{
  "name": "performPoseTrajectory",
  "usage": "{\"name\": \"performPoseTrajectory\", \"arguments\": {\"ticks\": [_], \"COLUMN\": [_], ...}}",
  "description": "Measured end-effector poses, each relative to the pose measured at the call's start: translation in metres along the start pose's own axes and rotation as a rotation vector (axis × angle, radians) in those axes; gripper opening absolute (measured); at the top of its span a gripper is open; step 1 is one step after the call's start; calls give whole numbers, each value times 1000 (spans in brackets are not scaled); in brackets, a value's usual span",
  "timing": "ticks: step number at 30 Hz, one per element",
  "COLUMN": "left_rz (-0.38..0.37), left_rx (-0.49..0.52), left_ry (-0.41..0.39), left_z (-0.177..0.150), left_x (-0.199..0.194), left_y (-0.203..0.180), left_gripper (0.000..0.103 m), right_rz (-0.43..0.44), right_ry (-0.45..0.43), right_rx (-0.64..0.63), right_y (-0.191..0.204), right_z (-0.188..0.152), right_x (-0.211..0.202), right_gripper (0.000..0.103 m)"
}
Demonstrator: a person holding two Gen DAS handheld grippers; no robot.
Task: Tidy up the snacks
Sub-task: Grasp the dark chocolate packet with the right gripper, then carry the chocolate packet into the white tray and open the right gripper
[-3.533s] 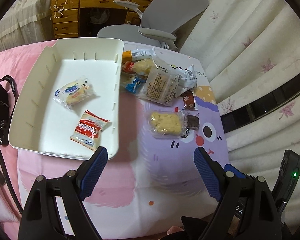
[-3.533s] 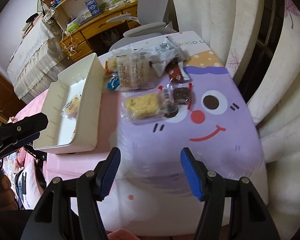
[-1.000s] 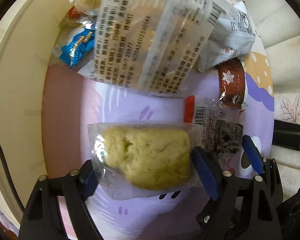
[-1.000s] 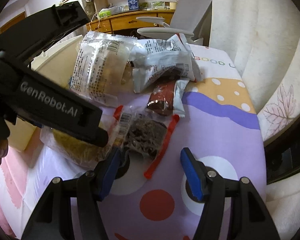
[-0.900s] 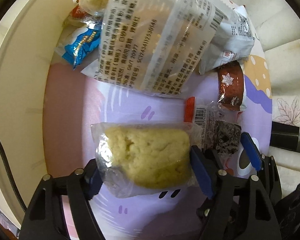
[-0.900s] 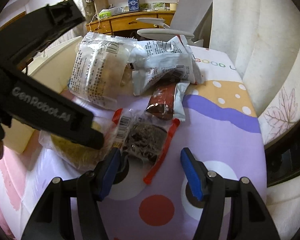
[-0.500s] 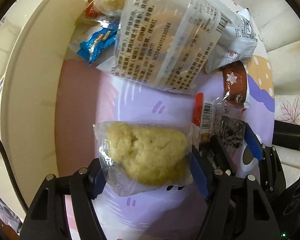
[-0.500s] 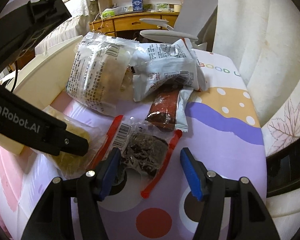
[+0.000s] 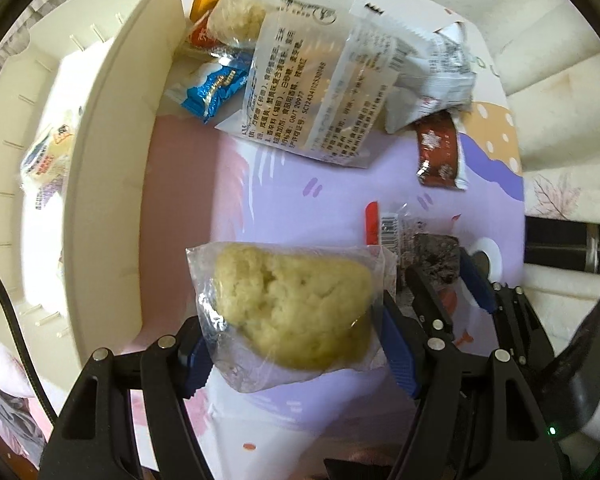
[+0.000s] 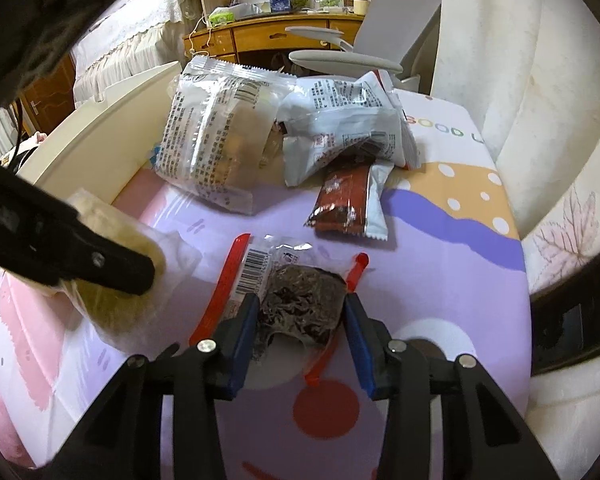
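My left gripper (image 9: 296,340) is shut on a wrapped yellow cake (image 9: 296,304) and holds it above the purple cloth; the cake also shows in the right wrist view (image 10: 112,280). My right gripper (image 10: 300,320) has closed on a wrapped dark brownie (image 10: 300,304) with red wrapper edges, lying on the cloth; it also shows in the left wrist view (image 9: 436,252). The white tray (image 9: 112,160) stands to the left with wrapped snacks inside (image 9: 48,152).
A pile of snacks lies behind: a large clear printed packet (image 9: 320,88), a white packet (image 9: 440,80), a brown bar (image 9: 438,152), a blue candy (image 9: 212,92). The table edge and a curtain (image 10: 540,100) are at the right. A grey chair (image 10: 360,52) stands behind.
My left gripper has lifted the yellow cake and moved it back toward the left. My right gripper has moved forward and closed on the brownie.
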State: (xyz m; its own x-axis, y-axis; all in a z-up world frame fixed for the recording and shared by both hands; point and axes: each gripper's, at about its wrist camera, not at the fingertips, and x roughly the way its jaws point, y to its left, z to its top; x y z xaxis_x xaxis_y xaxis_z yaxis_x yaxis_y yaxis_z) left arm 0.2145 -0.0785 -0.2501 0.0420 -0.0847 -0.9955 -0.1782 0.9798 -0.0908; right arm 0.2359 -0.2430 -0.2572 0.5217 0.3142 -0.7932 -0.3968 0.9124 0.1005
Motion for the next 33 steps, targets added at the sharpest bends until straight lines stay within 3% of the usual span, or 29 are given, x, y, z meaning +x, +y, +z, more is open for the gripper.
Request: {"name": "performPoseTrajectory", "arguments": {"ticks": [14, 17, 20, 23, 33], "left_rz": [-3, -14, -41, -68, -94], "left_rx": [70, 90, 109, 129, 127], "left_ry": [-46, -71, -92, -111, -190], "left_z": [-21, -25, -28, -29, -31], "left_x": [-83, -101, -115, -129, -166], "left_y": [0, 8, 17, 30, 99], "left_gripper": [70, 62, 43, 32, 32], "right_rz": [49, 45, 32, 15, -34], "right_ry": [26, 11, -9, -39, -124], "right_rx": [89, 93, 96, 107, 125], "right_y": [23, 29, 34, 42, 94], "right_z": [-15, -11, -7, -1, 20], "right_x": [-56, -69, -82, -94, -124], "right_gripper": [42, 42, 42, 42, 42]}}
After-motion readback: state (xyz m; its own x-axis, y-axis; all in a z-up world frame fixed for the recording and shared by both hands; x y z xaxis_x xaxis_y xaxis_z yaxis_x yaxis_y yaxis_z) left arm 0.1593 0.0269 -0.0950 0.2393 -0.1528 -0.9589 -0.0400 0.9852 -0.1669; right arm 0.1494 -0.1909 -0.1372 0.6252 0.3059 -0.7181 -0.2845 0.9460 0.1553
